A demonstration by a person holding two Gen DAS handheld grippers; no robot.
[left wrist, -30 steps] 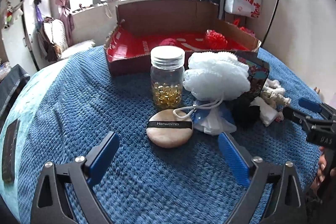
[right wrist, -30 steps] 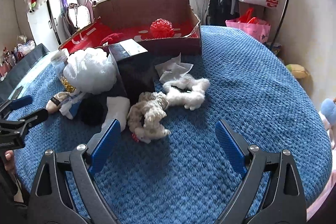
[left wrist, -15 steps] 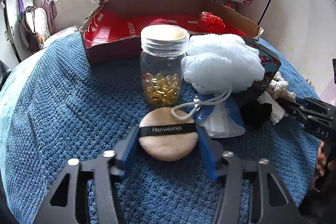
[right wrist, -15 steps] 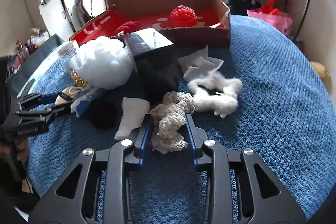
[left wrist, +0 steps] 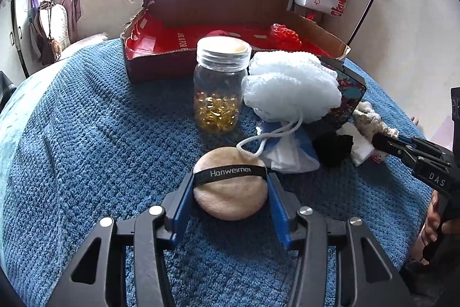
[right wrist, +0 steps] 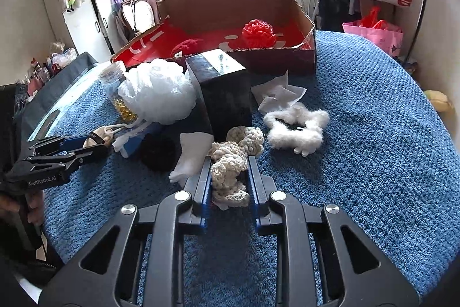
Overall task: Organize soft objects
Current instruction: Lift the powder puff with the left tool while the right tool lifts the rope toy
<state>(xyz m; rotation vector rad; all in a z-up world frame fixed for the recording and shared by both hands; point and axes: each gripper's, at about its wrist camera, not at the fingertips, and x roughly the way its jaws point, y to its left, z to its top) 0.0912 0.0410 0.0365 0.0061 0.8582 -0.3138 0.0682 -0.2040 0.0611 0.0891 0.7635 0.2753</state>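
A round tan powder puff (left wrist: 230, 196) lies flat on the blue blanket (left wrist: 95, 140). It has a black band across its top with the word "Hanweimei". The left claw (left wrist: 230, 202) squeezes it from both sides.

A lumpy cream yarn scrunchie (right wrist: 230, 171) lies on the blanket too, and the right claw (right wrist: 229, 183) pinches it.

A fluffy white scrunchie (right wrist: 296, 127) lies just beside the cream one. A big white bath pouf (left wrist: 290, 87) sits against a dark box (right wrist: 224, 94), and its cord rests on the puff. A black pom-pom (right wrist: 158, 151) sits near a folded white cloth (right wrist: 191, 156). A red pouf (right wrist: 257, 33) is in the cardboard box (right wrist: 230, 5).
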